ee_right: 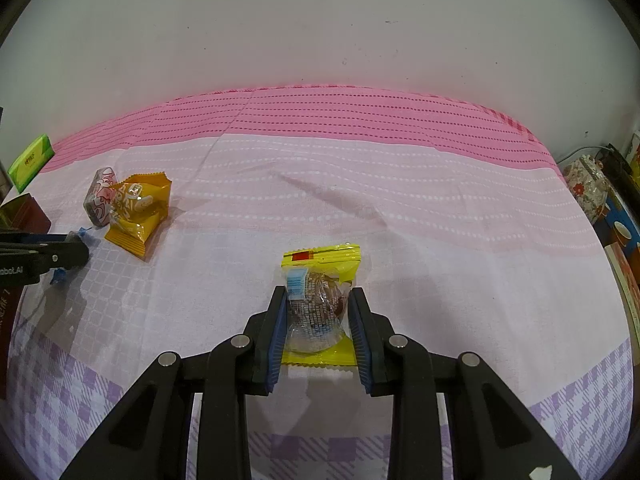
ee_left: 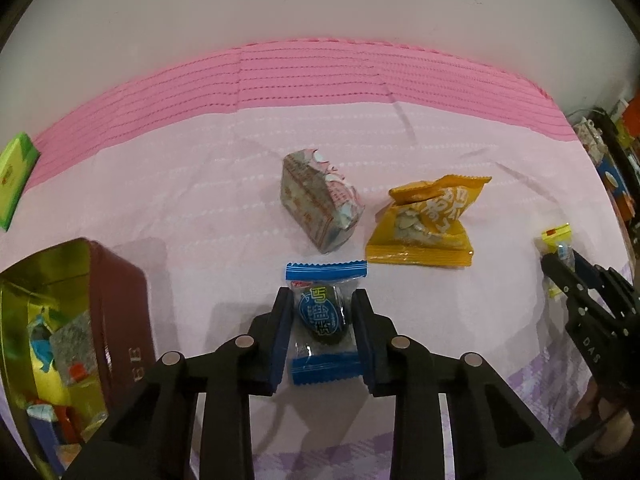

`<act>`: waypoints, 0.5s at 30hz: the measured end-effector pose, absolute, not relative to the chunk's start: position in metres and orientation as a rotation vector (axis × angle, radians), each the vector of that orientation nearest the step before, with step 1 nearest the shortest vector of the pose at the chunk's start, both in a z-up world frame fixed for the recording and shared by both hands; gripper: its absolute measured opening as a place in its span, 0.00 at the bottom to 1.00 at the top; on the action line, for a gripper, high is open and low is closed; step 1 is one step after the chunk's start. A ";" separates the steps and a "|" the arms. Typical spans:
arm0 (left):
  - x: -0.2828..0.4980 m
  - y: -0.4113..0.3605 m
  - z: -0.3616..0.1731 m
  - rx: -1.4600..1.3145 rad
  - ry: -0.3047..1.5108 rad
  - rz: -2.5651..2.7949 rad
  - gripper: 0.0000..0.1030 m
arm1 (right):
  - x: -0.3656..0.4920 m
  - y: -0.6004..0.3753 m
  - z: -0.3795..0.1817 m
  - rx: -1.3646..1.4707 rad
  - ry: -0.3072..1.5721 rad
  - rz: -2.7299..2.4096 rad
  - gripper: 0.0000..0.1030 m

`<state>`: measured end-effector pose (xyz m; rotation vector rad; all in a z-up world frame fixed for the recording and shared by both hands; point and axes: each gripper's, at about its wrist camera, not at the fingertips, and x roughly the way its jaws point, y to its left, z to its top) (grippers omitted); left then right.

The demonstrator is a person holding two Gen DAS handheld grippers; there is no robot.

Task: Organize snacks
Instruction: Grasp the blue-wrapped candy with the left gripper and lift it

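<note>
Your left tongs (ee_left: 323, 320) are clamped on the blue-ended candy (ee_left: 325, 322), a clear wrapper with blue crimped ends and a dark sweet inside; the pads press on both of its sides and it lies on the pink cloth (ee_left: 200, 184) that covers the counter. Just beyond it sits a grey-and-pink wrapped block (ee_left: 320, 200), tilted on one edge, and right of that, close beside it, a crumpled yellow snack bag (ee_left: 424, 224). At your lower left stands the open brown tin (ee_left: 120, 300) with its gold lining; several wrapped pieces already lie inside, though the fisheye edge blurs them too much to tell which kinds. A green packet (ee_left: 14, 176) rests at the far left edge of the cloth.

Your right tongs (ee_right: 318, 320) are closed on the yellow-ended snack (ee_right: 320, 300), a clear pack with yellow crimped ends and a brownish piece inside, also resting on the cloth, well apart from the other snacks. From that side the yellow bag and the wrapped block appear at the left, touching or nearly so, with the left tongs below them holding blue wrapper ends. The tin's corner peeks in at the far left. Cluttered boxes (ee_right: 616, 232) stand off the counter's right side.
</note>
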<state>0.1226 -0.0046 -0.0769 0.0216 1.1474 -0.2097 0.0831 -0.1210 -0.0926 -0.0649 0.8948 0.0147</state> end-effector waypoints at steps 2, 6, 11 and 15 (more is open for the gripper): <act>0.119 -0.003 -0.076 0.015 1.146 -0.213 0.27 | 0.083 -0.121 -0.093 -0.065 0.895 0.015 0.27; 0.110 0.000 -0.070 0.007 1.139 -0.208 0.27 | 0.083 -0.121 -0.093 -0.065 0.895 0.015 0.27; 0.097 0.003 -0.064 -0.007 1.134 -0.204 0.27 | 0.083 -0.121 -0.093 -0.065 0.895 0.014 0.27; 0.085 0.003 -0.057 -0.002 1.125 -0.207 0.27 | 0.083 -0.121 -0.093 -0.065 0.895 0.014 0.27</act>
